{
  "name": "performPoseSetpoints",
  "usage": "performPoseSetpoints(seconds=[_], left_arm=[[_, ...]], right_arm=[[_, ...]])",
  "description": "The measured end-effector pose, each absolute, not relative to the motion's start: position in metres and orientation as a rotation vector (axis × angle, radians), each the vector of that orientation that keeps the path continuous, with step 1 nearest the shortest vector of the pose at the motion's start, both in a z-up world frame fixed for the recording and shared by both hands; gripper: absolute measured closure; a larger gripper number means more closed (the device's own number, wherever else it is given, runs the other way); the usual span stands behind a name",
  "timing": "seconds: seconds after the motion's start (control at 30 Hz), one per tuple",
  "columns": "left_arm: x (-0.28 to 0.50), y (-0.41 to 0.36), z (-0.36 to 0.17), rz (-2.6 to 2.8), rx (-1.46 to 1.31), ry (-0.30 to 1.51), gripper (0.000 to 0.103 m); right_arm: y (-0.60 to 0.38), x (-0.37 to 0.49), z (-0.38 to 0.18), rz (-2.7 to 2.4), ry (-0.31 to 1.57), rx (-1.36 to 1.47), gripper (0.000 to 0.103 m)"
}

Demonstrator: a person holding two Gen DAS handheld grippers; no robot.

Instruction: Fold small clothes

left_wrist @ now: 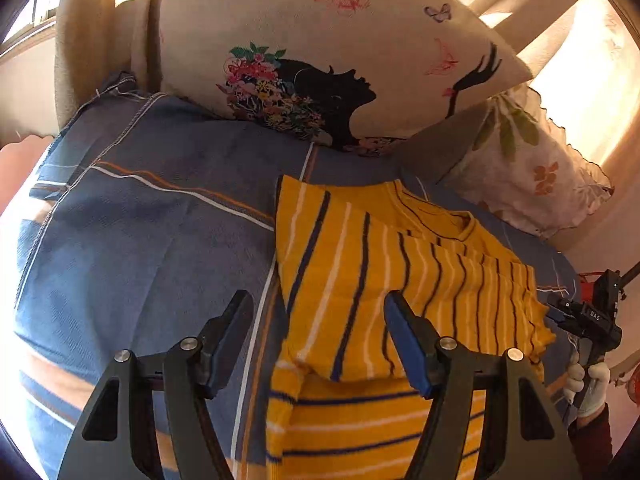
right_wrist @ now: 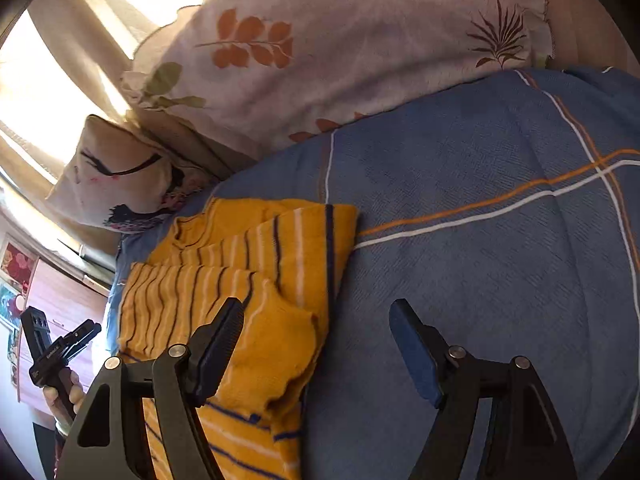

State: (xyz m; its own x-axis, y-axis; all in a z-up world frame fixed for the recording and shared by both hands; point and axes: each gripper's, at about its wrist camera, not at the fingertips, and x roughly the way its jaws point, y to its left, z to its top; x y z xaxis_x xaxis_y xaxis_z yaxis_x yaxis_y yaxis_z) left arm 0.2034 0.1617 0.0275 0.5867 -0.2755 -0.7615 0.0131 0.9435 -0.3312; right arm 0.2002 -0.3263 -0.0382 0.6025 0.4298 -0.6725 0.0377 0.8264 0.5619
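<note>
A small yellow shirt with dark blue and white stripes (left_wrist: 360,280) lies on the blue bedsheet (left_wrist: 160,220), both sleeves folded in over its body. My left gripper (left_wrist: 318,304) is open and empty, hovering above the shirt's left edge. In the right wrist view the shirt (right_wrist: 240,272) lies left of centre on the sheet (right_wrist: 480,220). My right gripper (right_wrist: 316,312) is open and empty, above the shirt's right edge. Each gripper shows small in the other's view: the right one (left_wrist: 560,314), the left one (right_wrist: 86,330).
A cream pillow with a woman's silhouette and flowers (left_wrist: 320,60) and a white floral pillow (left_wrist: 540,160) lean at the head of the bed. The floral pillow (right_wrist: 340,52) fills the top of the right wrist view. Bright curtains (right_wrist: 40,92) hang behind.
</note>
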Motion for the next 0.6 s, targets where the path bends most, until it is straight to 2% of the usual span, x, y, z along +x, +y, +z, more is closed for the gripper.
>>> performPoseSetpoints(seconds=[0.23, 0.33, 0.4, 0.47, 0.5, 0.53, 0.57, 0.6], left_arm=[[0.277, 0.164, -0.003, -0.188, -0.372, 0.995, 0.035], [0.289, 0.155, -0.014, -0.231, -0.379, 1.02, 0.032], [0.292, 0.146, -0.021, -0.238, -0.384, 1.034, 0.025], [0.291, 0.135, -0.022, -0.22, -0.363, 1.029, 0.025], [0.289, 0.129, -0.02, -0.206, -0.337, 1.036, 0.047], [0.289, 0.123, -0.017, -0.181, -0.308, 1.045, 0.065], [0.287, 0.119, -0.014, -0.186, -0.301, 1.049, 0.083], [0.284, 0.117, -0.008, -0.182, -0.298, 1.031, 0.083]], right_arm=[[-0.315, 0.242, -0.047, 0.366, 0.886, 0.624, 0.022], [-0.304, 0.249, -0.05, 0.393, 0.873, 0.606, 0.022], [-0.297, 0.249, -0.05, 0.395, 0.84, 0.599, 0.022], [-0.294, 0.248, -0.051, 0.405, 0.826, 0.609, 0.022], [-0.29, 0.249, -0.053, 0.415, 0.834, 0.621, 0.034], [-0.287, 0.251, -0.056, 0.43, 0.858, 0.637, 0.064], [-0.283, 0.253, -0.058, 0.437, 0.885, 0.641, 0.079], [-0.278, 0.254, -0.056, 0.427, 0.889, 0.624, 0.084]])
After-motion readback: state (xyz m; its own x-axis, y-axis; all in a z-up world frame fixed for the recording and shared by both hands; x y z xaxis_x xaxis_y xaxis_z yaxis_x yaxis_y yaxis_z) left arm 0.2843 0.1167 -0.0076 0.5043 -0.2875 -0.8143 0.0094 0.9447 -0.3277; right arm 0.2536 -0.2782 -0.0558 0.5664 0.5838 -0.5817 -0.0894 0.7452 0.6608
